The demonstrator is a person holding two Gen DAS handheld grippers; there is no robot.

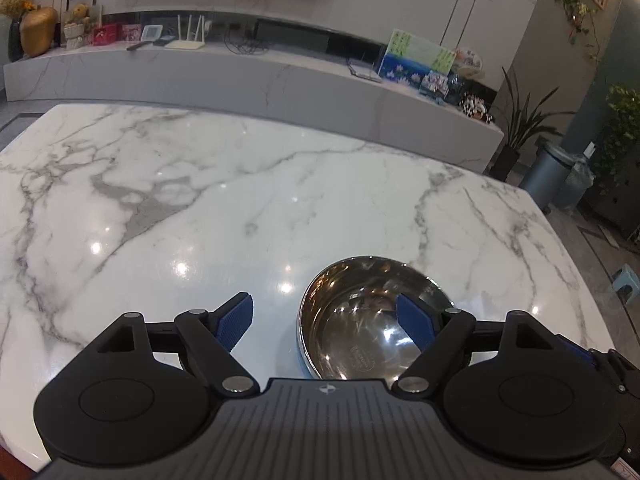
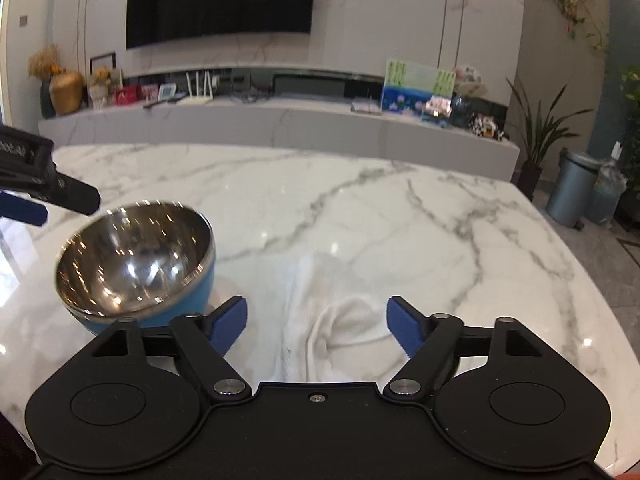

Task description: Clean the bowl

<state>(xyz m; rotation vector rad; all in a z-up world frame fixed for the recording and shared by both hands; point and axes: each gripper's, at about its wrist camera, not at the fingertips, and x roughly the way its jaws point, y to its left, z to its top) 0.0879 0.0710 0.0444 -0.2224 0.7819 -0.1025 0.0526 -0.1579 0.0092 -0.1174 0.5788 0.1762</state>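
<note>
Marble table (image 2: 400, 216) spreads wide; white cloth (image 2: 344, 332) crumpled between the wide-open, empty right gripper (image 2: 316, 320). Steel bowl (image 1: 372, 320), blue outside, mouth upward, tilted, straddled by the empty, spread left gripper (image 1: 324, 320).

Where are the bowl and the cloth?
bowl (image 2: 132, 260): right wrist view, on its shiny inner wall.
cloth (image 2: 344, 320): right wrist view, on a white fold near its middle.
</note>
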